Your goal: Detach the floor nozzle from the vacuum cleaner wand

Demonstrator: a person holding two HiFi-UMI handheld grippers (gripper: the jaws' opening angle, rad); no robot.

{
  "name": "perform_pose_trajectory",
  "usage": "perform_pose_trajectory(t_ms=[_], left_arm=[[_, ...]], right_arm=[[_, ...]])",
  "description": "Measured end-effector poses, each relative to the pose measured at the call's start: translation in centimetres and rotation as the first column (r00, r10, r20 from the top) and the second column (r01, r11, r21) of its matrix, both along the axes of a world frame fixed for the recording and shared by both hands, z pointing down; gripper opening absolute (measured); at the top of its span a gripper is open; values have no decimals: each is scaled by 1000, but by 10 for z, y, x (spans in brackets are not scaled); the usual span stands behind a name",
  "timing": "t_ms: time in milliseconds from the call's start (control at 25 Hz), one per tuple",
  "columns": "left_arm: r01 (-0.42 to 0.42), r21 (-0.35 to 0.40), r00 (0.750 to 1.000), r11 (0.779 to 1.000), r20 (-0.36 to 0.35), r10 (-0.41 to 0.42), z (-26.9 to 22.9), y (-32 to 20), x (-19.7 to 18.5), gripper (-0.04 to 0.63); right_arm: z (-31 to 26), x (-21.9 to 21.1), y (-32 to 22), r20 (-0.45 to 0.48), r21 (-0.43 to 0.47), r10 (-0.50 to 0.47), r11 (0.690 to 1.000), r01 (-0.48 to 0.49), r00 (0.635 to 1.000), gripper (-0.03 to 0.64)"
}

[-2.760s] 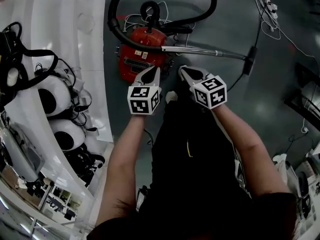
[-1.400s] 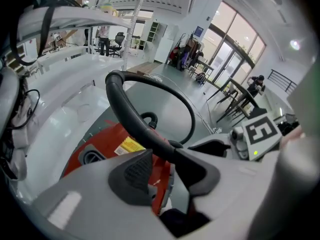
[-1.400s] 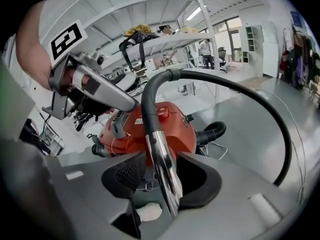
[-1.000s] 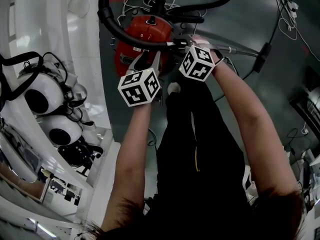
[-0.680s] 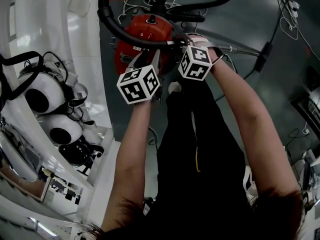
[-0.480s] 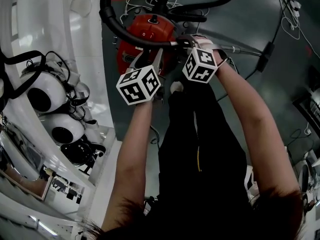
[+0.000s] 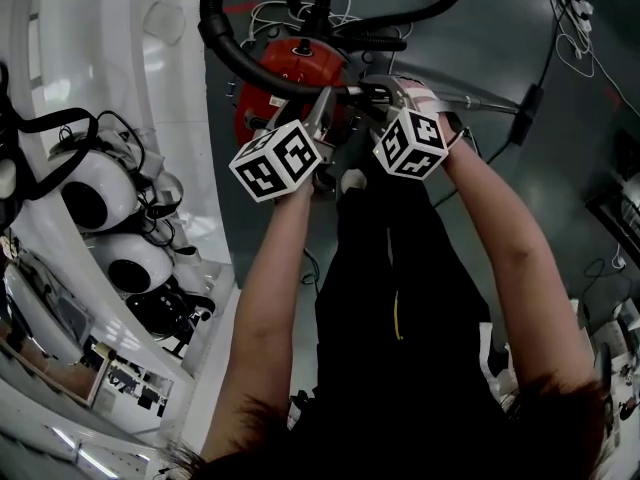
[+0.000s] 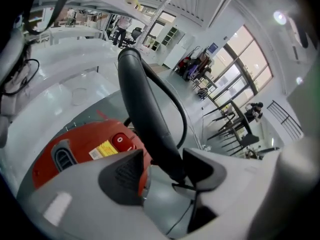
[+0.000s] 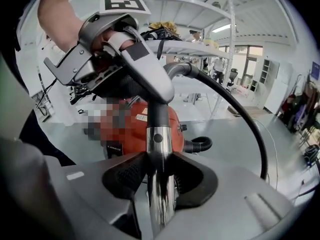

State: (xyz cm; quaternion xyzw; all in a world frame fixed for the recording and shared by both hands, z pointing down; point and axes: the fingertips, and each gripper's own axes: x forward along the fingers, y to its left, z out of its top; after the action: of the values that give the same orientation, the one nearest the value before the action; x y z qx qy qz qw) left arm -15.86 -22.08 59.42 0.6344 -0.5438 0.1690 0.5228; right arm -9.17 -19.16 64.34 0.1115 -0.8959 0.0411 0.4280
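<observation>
1. Head view: the grey floor (image 7: 560, 228) filled the upper and right parts of the frame.
2. The red vacuum cleaner (image 7: 295, 68) sat at top centre, just above both grippers.
3. Its black hose (image 7: 215, 28) looped over the cleaner from the upper left.
4. The metal wand (image 7: 480, 101) ran from the grippers toward the upper right.
5. The left gripper (image 7: 325, 108) pointed at the cleaner. In the left gripper view its jaws stood wide, having just been opening, with the hose (image 8: 145, 114) between the pads but not squeezed.
6. The right gripper (image 7: 375, 93) sat just right of the left one. In the right gripper view its jaws, having just been closing, pressed on the wand (image 9: 160, 184) from both sides.
7. The black floor nozzle (image 7: 527, 108) lay on the floor at the wand's far end, at the upper right, still attached.
</observation>
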Motion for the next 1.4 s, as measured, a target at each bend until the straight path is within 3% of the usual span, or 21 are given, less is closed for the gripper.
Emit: perform_pose_trajectory(t_ms=[200, 360, 560, 840, 1120, 1280, 1400], left_arm=[[15, 9, 999, 1000, -33, -15, -5, -10, 15, 250], [2, 5, 1000, 1000, 2, -2, -3, -16, 15, 219], [26, -3, 999, 1000, -45, -26, -7, -23, 21, 198], [56, -17, 998, 998, -41, -57, -12, -24, 24, 187], [10, 28, 1000, 1000, -29, -9, -15, -25, 27, 210], [125, 40, 990, 991, -65, -122, -19, -30, 21, 207], [214, -6, 971, 977, -112, -213, -13, -31, 20, 193]], right_arm=[[-8, 6, -4, 17, 13, 26, 1000, -27, 1000, 164], [-14, 10, -8, 46, 14, 54, 998, -55, 997, 150], [-18, 14, -15, 69, 13, 73, 997, -74, 995, 155], [-12, 12, -18, 0, 91, 47, 995, -47, 999, 166], [-14, 15, -17, -13, 86, 55, 995, -53, 998, 167], [-15, 14, -16, -26, 96, 57, 994, -54, 998, 167], [-15, 15, -11, -25, 101, 57, 993, -55, 998, 167]])
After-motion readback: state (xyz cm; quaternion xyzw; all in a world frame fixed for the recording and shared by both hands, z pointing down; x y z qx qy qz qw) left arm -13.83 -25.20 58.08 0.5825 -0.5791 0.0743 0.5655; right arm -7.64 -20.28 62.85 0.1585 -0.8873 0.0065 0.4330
